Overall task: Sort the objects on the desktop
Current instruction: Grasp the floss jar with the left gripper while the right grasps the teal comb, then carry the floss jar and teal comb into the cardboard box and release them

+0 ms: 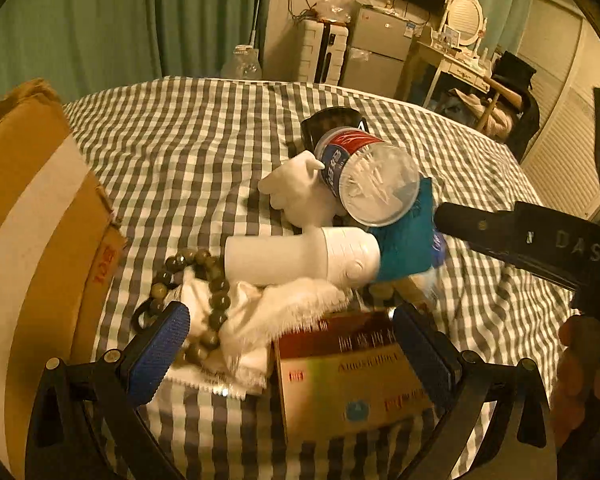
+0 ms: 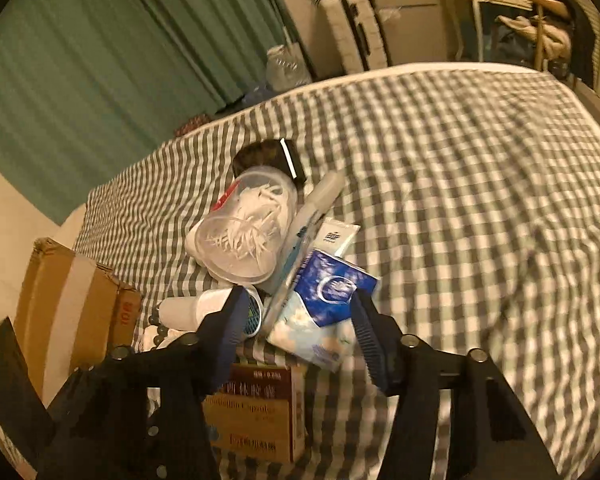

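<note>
On the checked bed sheet (image 1: 188,148) a heap of small things lies ahead of both tools. Below the left hand-held gripper (image 1: 292,340), whose blue ribbed pads are spread wide with nothing held, sit a glossy cardboard medicine box (image 1: 340,376) near its right pad and a string of round dull-green beads (image 1: 204,280) over a fringed white cloth (image 1: 260,312) near its left pad. Just beyond lie a smooth white plastic bottle (image 1: 296,256) on its side and a clear tub of white picks (image 1: 364,176). The right hand-held gripper (image 2: 300,320) is likewise open and empty, its fingers either side of a soft blue-and-white tissue pack (image 2: 332,296). Only the right view shows a small white sachet (image 2: 336,236); only the left view shows a white figurine (image 1: 296,188). A taped brown carton (image 1: 32,240) stands at the far left
</note>
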A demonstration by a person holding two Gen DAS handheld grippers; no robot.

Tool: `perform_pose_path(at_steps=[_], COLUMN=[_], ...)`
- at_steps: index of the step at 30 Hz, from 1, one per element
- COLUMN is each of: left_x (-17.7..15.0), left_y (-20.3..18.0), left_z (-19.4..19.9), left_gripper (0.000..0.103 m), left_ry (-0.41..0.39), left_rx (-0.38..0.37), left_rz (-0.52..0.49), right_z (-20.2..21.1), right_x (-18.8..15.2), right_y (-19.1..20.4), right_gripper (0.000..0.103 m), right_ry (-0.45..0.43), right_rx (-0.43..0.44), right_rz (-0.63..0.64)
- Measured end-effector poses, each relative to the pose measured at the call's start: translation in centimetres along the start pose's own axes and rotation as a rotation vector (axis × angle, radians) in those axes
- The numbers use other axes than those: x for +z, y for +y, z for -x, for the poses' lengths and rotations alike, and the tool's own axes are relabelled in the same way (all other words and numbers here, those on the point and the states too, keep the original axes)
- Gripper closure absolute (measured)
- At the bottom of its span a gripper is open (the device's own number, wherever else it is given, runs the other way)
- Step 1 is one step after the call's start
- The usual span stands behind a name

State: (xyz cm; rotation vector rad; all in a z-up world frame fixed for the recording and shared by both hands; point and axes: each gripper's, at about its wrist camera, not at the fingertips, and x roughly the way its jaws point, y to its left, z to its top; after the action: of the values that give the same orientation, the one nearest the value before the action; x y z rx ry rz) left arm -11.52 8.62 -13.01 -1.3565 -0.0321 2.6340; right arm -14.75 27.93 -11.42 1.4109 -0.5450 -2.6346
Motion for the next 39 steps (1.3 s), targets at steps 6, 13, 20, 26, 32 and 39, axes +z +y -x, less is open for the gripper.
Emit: perform_pose_path(at_steps=[6, 13, 20, 26, 32, 39], left_x=[0.8, 2.4, 5.0, 8.2, 10.6, 10.8], left_y=[-0.7, -2.3, -2.6, -3.6, -5.8, -8.9], left_z=[-1.2, -3.8, -4.1, -4.2, -5.0, -8.2], left_gripper=[0.000, 0.000, 0.000, 0.000, 0.005, 0.005], left_ry=[-0.010, 0.026, 0.031, -0.028, -0.066, 0.010], left_rx=[0.011, -0.005, -0.045, -0.041, -0.036, 0.038], left_rz=[-0.079, -0.212, -0.123, -0.001, -0.002, -0.154], right_z=[-3.0, -1.3, 3.1, 5.4, 5.9, 5.4], right_x=[0.6, 1.1, 2.5, 3.4, 3.5, 3.6], right_y=[1.1, 1.2, -1.9, -4.0, -4.9, -5.7], right_gripper=[0.063, 0.094, 0.094, 0.095, 0.095, 0.095], right_ry=[0.048, 0.018, -0.084, -0.150, -0.158, -0.161], right_rx=[-0.031, -0.027, -0.042, -0.075, -0.061, -0.042], right_rz=[0.034, 0.051, -0.028, -0.084, -0.105, -0.122])
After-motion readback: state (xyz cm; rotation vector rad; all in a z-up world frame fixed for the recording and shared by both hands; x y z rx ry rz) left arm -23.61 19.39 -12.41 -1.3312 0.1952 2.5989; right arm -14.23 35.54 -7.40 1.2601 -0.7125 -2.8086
